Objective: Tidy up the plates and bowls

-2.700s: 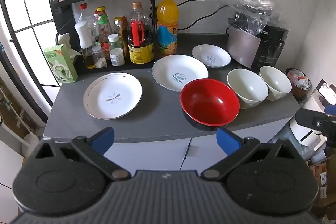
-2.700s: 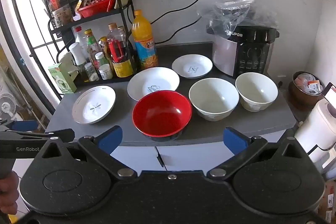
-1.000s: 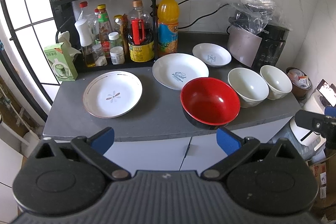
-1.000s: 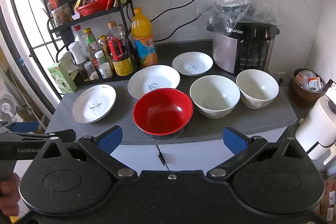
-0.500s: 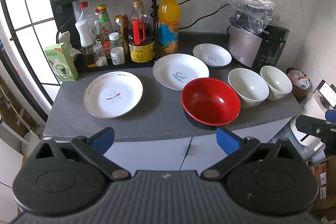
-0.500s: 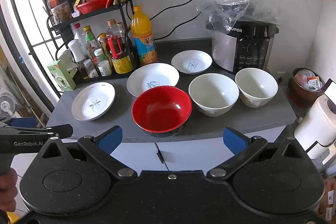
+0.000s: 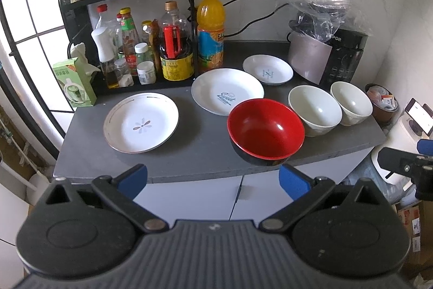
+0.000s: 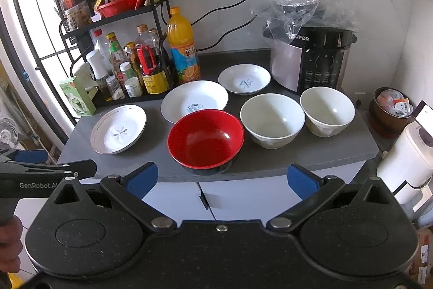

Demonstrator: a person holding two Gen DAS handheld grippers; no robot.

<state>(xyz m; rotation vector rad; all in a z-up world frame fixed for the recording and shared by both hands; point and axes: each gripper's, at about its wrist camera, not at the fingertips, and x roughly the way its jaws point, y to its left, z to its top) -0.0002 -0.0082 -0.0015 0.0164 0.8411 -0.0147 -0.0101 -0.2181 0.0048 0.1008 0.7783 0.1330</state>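
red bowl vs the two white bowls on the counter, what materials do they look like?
Red bowl: probably melamine or lacquered plastic; glossy red inside, black outside, one sharp highlight. White bowls, the nearer one and the far one: likely glazed ceramic, though melamine is possible; off-white, thick rims, softer sheen, faint relief on the outer walls. Appearance alone cannot confirm any of these.

On a dark grey stone countertop (image 8: 311,153), a glossy round bowl (image 8: 205,138) — red inside, black outside — sits at the front edge beside two plain cream ceramic bowls (image 8: 272,123) (image 8: 327,110). Three white round plates carry marks: a grey flower (image 8: 119,130), blue lettering (image 7: 227,94), a small blue emblem (image 8: 245,80). Blue pads tip the black gripper fingers (image 8: 142,176).
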